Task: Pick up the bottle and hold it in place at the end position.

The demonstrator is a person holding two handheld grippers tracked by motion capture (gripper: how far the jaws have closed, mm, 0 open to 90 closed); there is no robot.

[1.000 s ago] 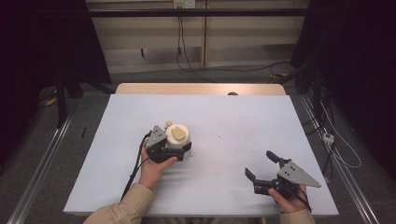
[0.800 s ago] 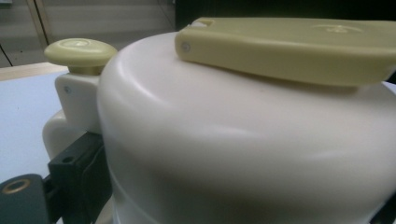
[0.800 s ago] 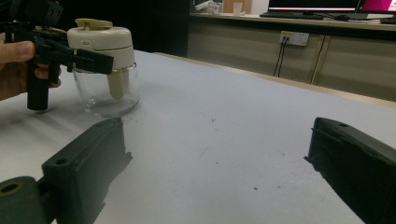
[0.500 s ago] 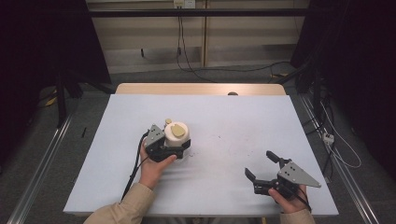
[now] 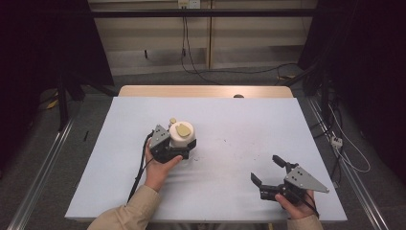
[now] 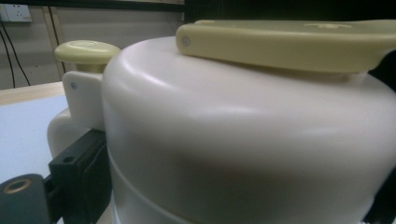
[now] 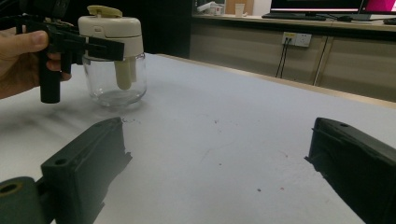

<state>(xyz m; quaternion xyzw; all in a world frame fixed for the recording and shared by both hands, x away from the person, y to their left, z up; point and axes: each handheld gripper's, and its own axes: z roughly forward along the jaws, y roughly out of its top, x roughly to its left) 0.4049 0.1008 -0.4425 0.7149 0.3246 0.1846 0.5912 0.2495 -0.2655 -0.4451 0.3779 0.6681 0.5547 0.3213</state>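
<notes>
Glass jar (image 7: 114, 81) with cream lid (image 5: 181, 134) standing left of centre on the white table (image 5: 239, 124), left gripper (image 5: 178, 146) clamped around the lid, right gripper (image 5: 267, 171) near right, jaws spread, grasping nothing

In the left gripper view the cream lid (image 6: 243, 130) runs past the right and bottom edges; its glass jar (image 7: 114, 84) below is hidden.

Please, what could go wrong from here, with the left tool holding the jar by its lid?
1. The left tool grips only the cream lid of the glass jar; if lifted, the glass body might separate and drop, should the lid be loose.
2. The grip is high, so a sideways pull could tip the jar on the table.
</notes>
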